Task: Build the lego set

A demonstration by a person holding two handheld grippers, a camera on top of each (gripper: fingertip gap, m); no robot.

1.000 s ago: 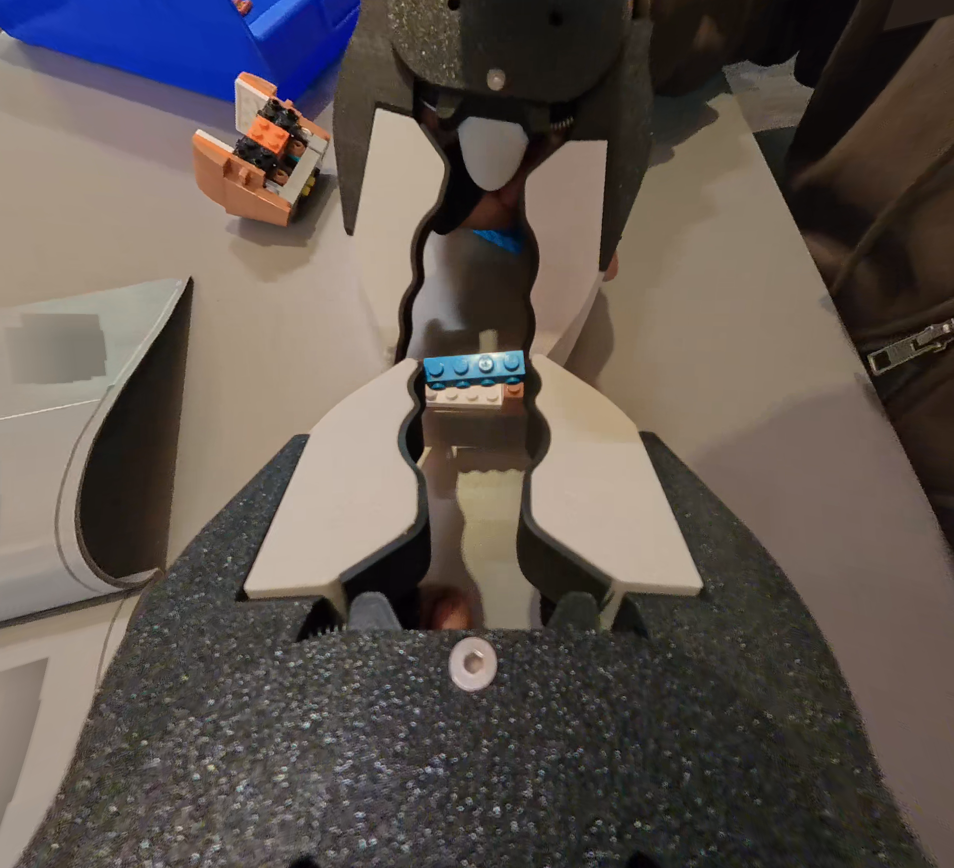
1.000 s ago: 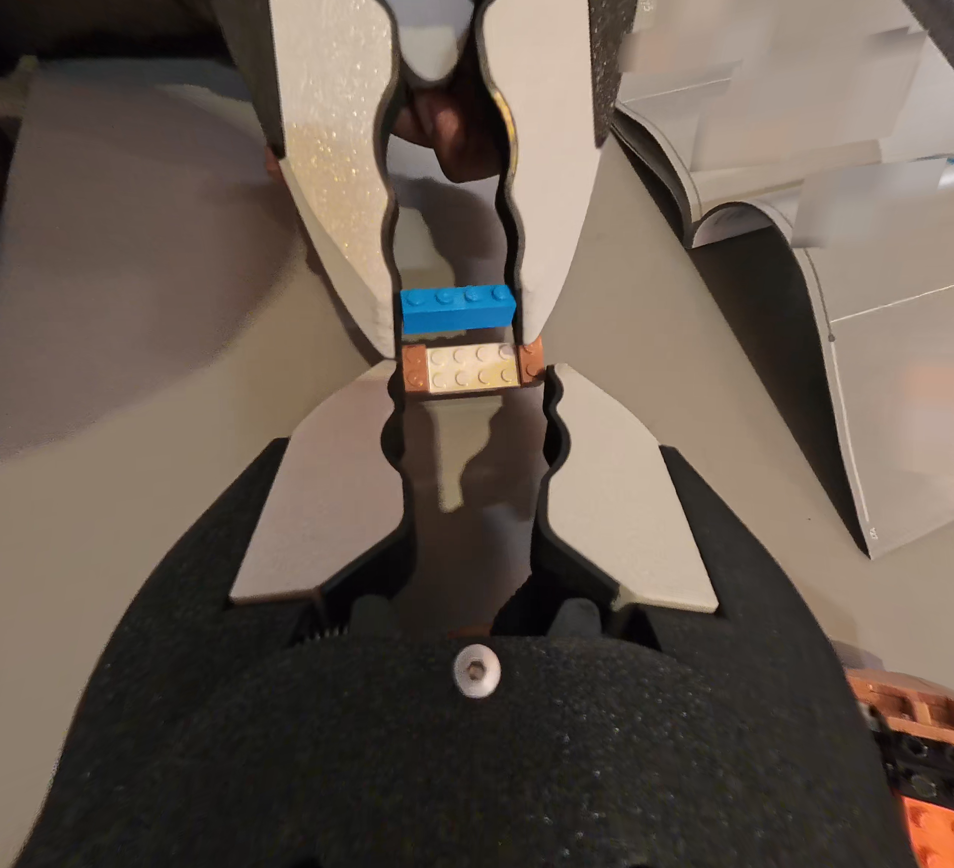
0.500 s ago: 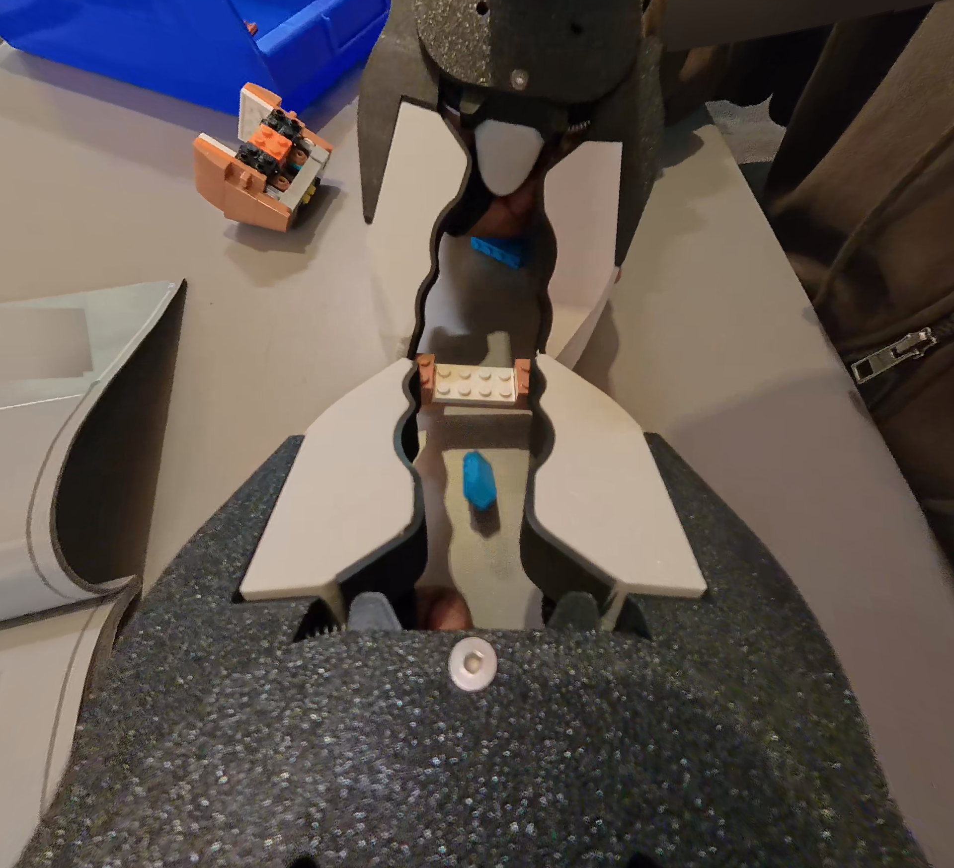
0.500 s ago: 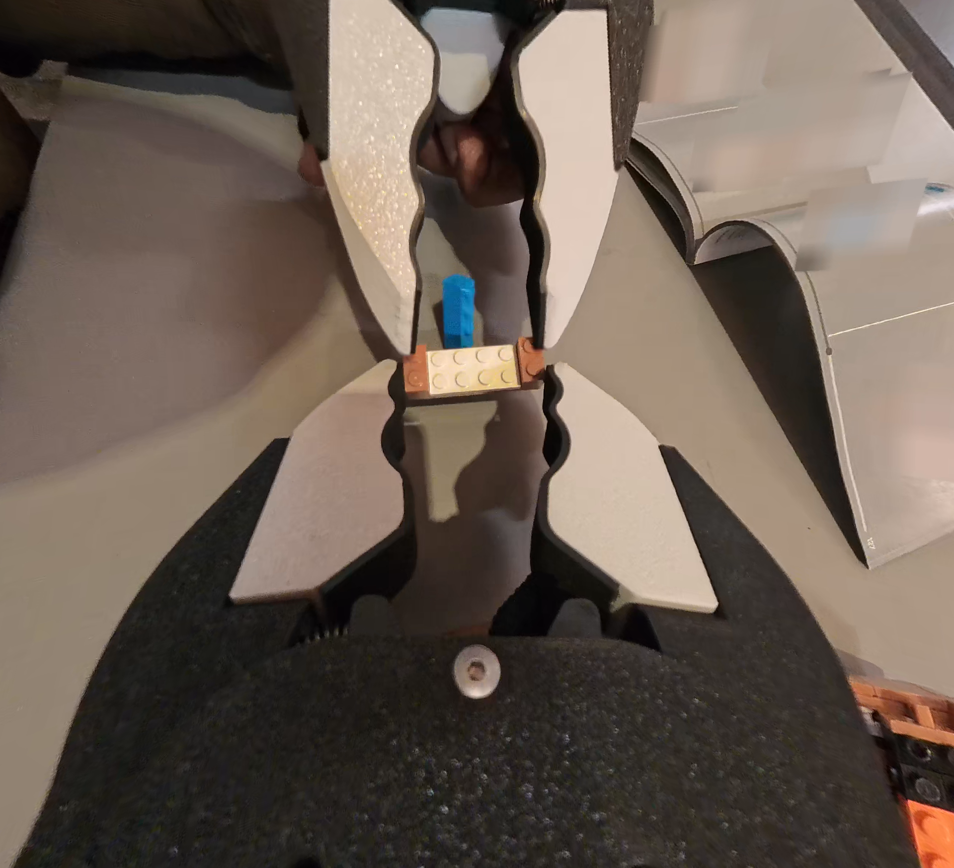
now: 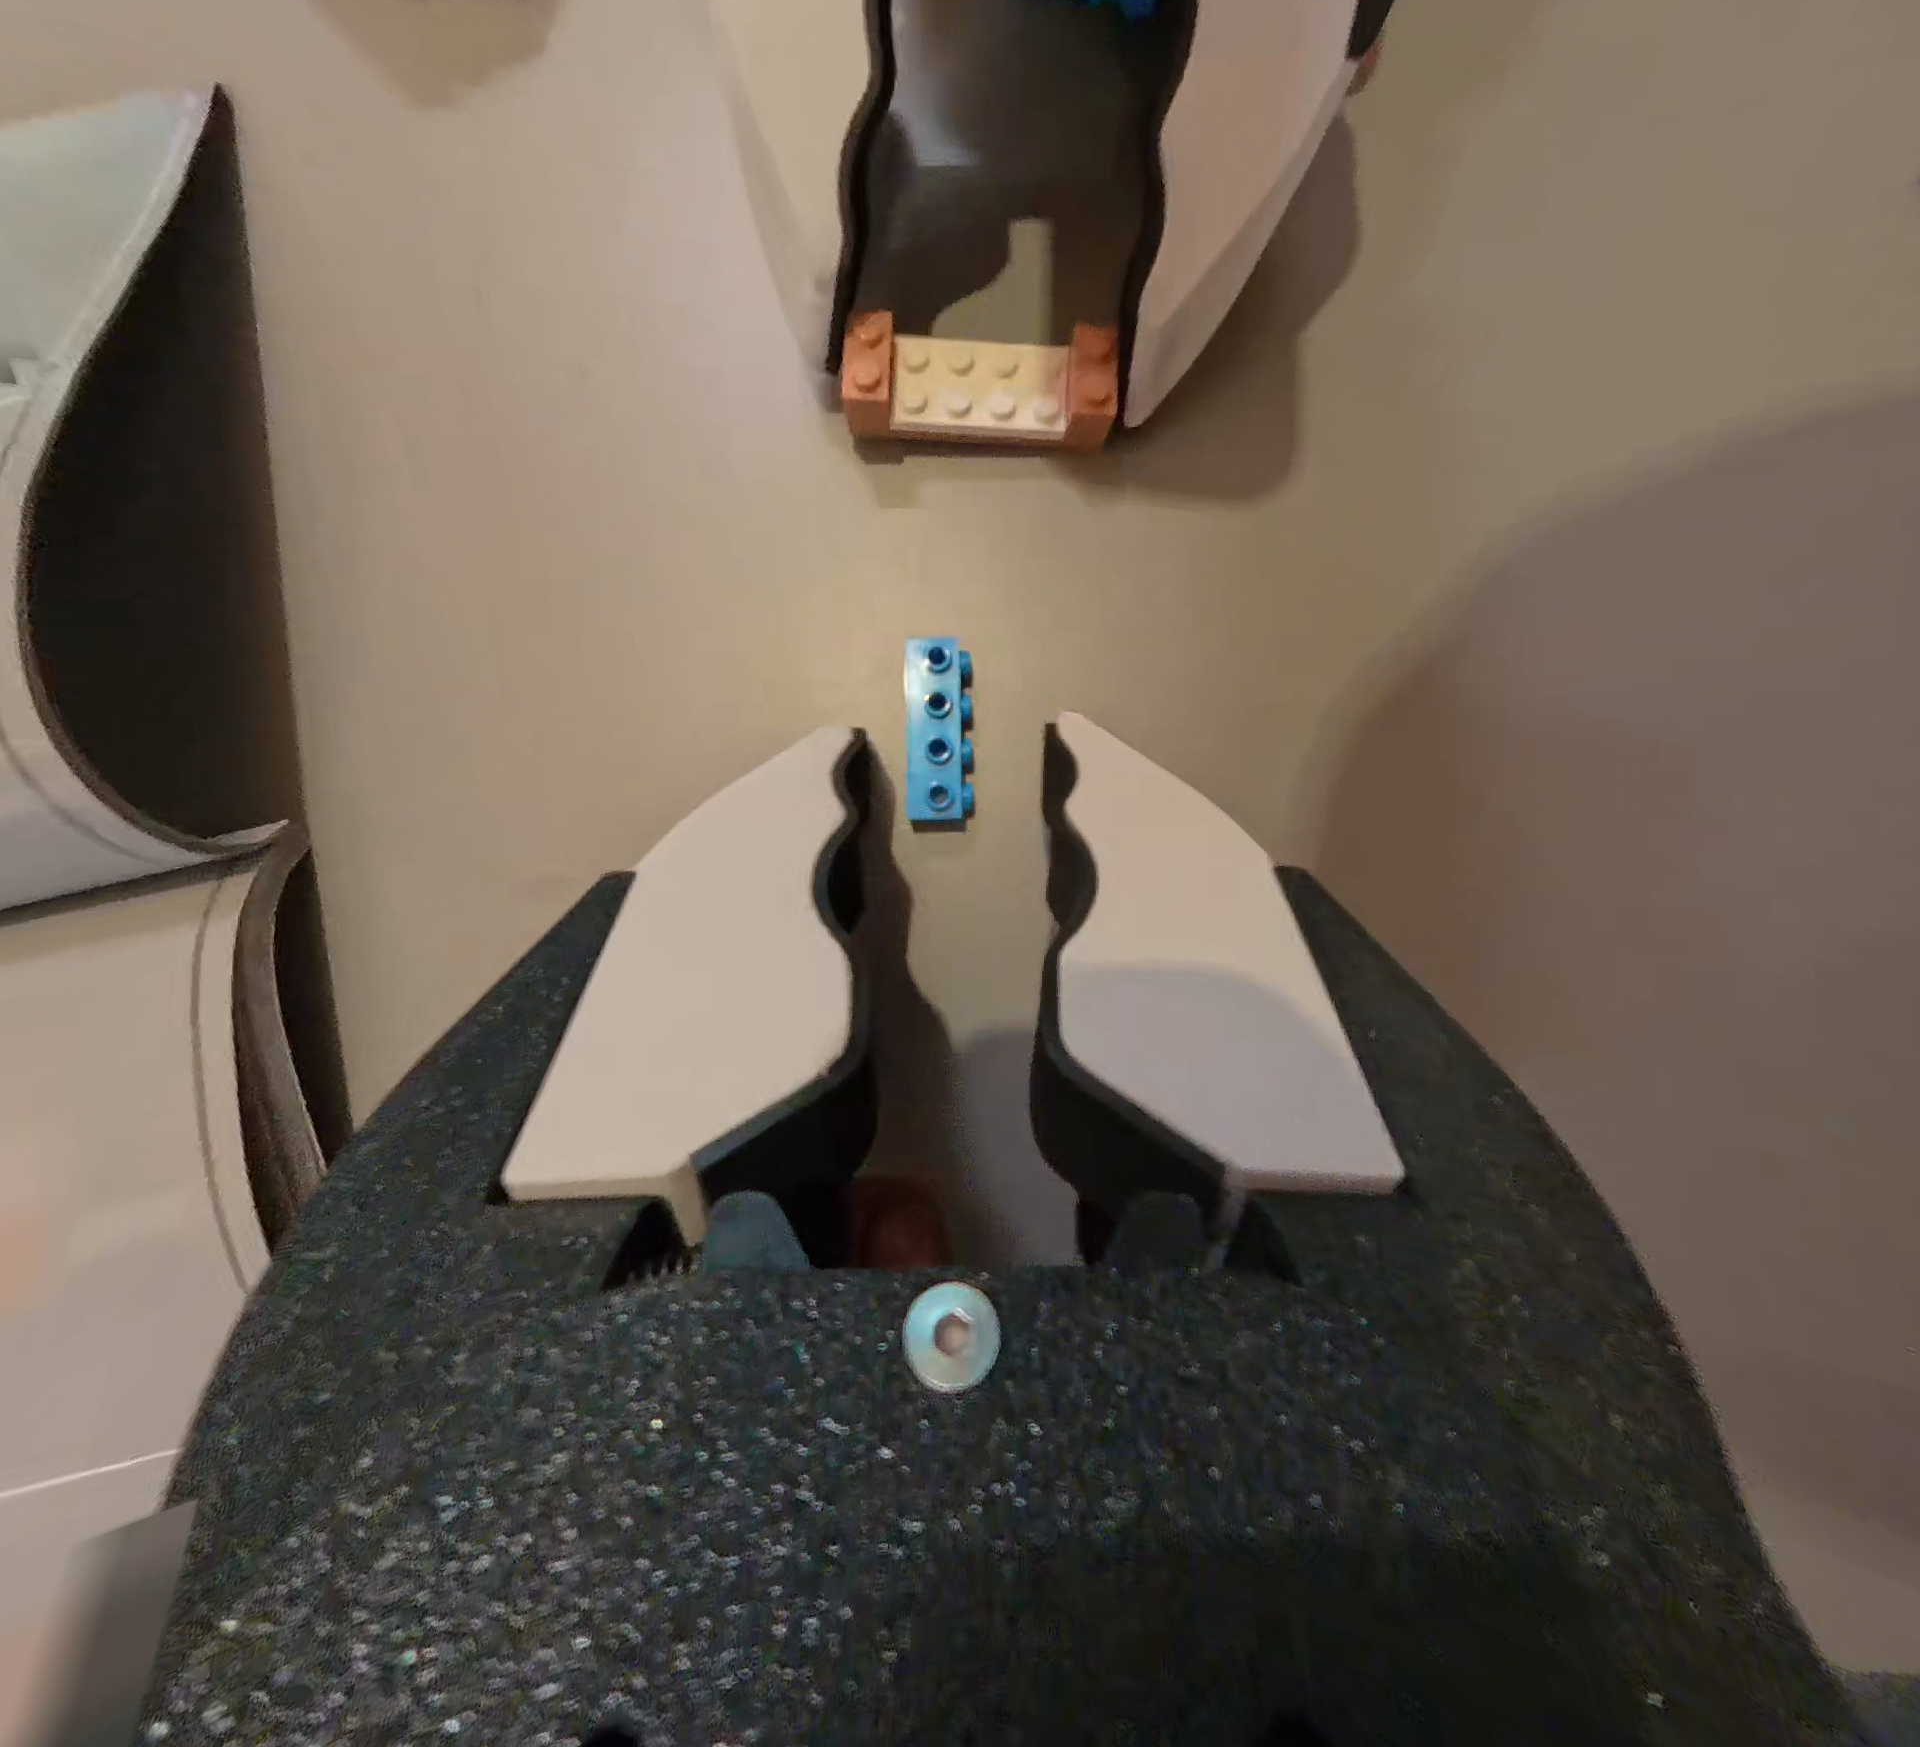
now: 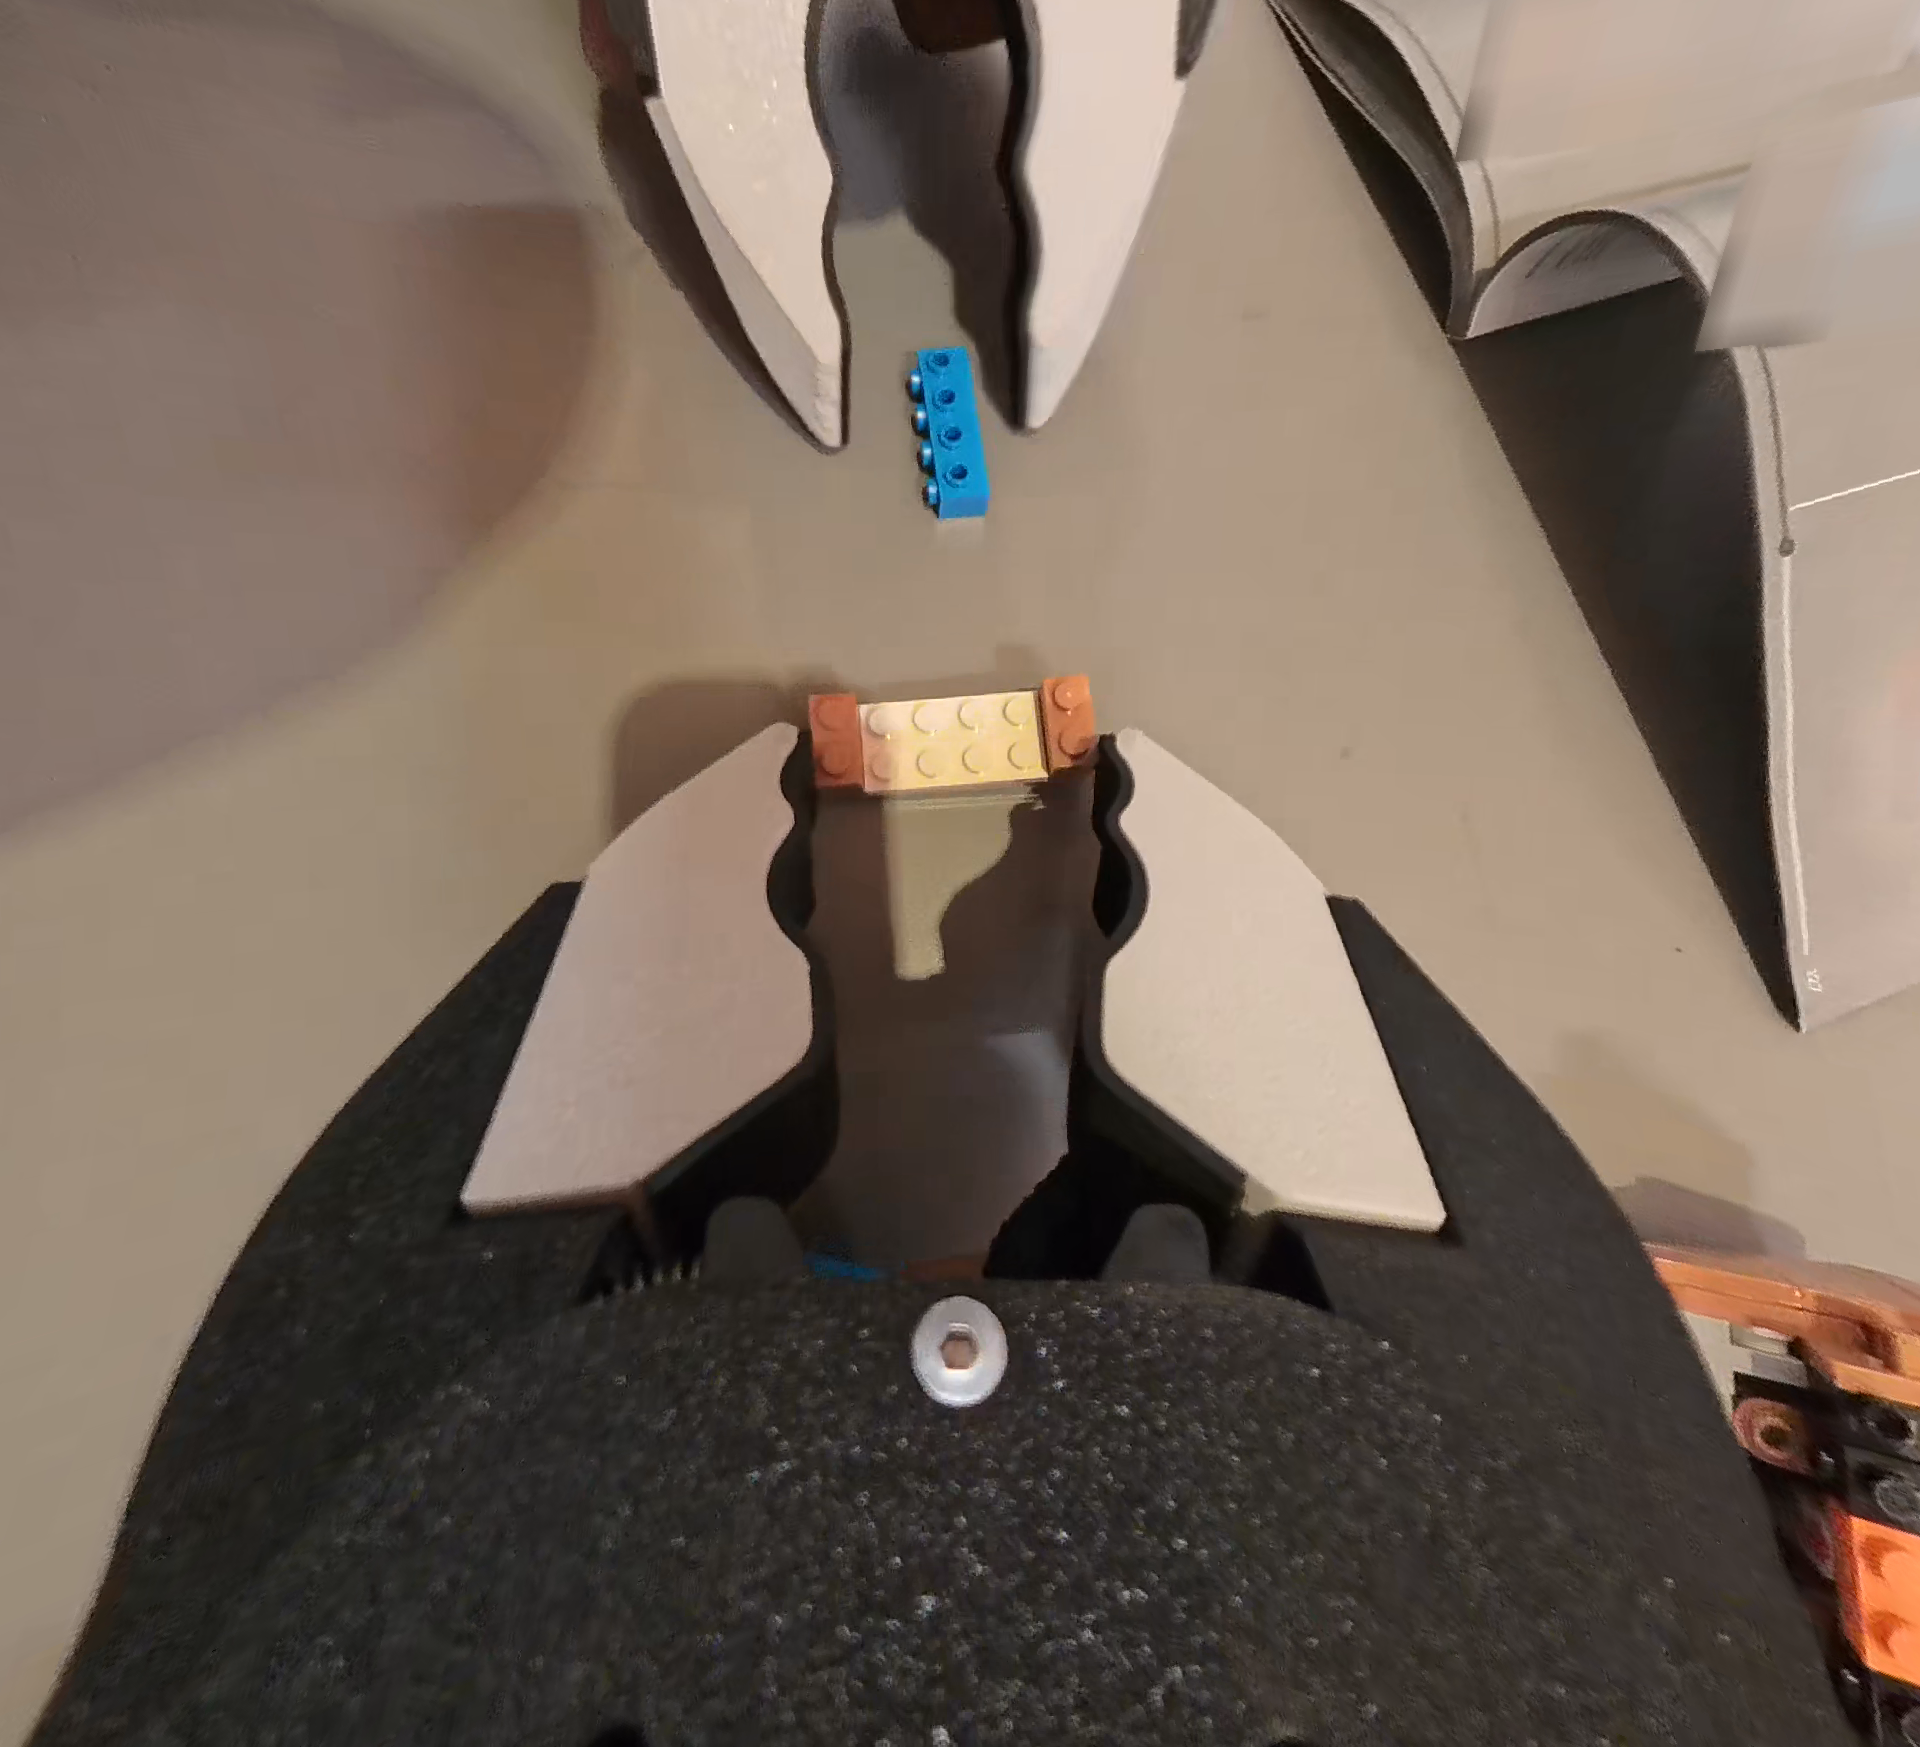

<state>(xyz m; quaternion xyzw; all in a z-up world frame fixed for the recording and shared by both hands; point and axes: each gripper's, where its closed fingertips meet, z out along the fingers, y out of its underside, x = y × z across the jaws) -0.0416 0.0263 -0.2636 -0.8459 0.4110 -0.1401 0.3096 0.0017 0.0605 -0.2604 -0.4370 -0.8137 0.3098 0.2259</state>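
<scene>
The step in hand looks like picking the blue brick (image 5: 938,731) up off the table (image 5: 623,502) so it can go onto the tan-and-brown assembly (image 5: 982,388). To do it well, the left gripper (image 5: 951,736) should come down squarely with one finger on each long side of the brick and close low on it; since the brick lies on its side, it will probably need turning so that its studs face up before it is pressed on. The left gripper is released and empty, its fingers straddling the near end of the brick without touching it. The right gripper (image 6: 951,741) is clenched on the assembly, gripping the brown end pieces, and holds it just above or on the table; which is hard to tell. The brick is a slim one with four studs in a row pointing sideways and small holes on its upturned face. It lies between the two grippers, apart from the assembly.
</scene>
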